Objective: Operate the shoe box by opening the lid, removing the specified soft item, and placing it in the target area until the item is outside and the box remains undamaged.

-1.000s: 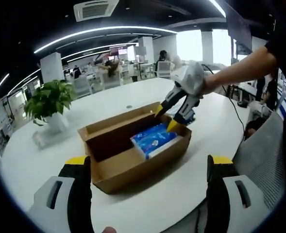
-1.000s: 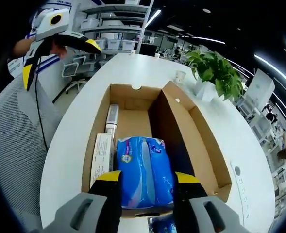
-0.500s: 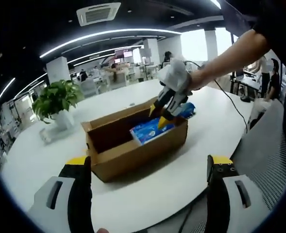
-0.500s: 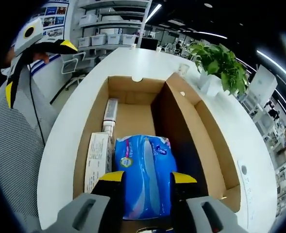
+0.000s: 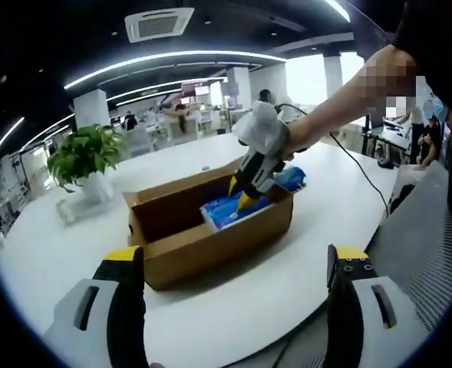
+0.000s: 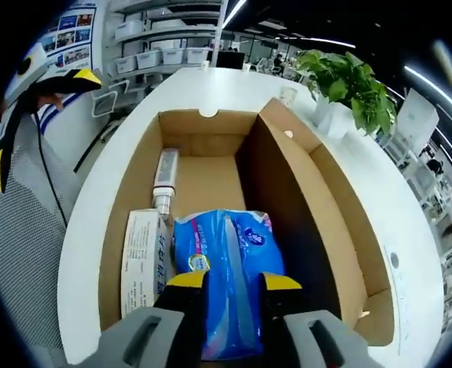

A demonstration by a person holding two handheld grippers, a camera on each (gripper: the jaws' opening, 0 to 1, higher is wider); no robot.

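Note:
An open brown shoe box [image 5: 210, 244] lies on the white table, its lid folded out along one side [image 6: 325, 195]. Inside lies a soft blue pack [image 6: 227, 253], which pokes above the box wall [image 5: 224, 208] in the left gripper view. My right gripper [image 6: 233, 281] reaches down into the box, and its yellow-tipped jaws pinch the near end of the pack; from the left gripper view the right gripper [image 5: 243, 196] comes in from the right. My left gripper [image 5: 236, 254] hangs open in front of the box, holding nothing; it appears again [image 6: 41, 119] at the right gripper view's upper left.
A white carton [image 6: 143, 257] and a tube [image 6: 163, 180] lie beside the pack in the box. A second blue pack [image 5: 291, 178] rests on the table behind the box. A potted plant [image 5: 80, 157] stands at the far side. A grey mesh chair [image 5: 421, 230] sits by the table edge.
My right gripper has sunk lower into the box and its jaws have narrowed onto the blue pack. The left gripper stays open, its view shifted slightly.

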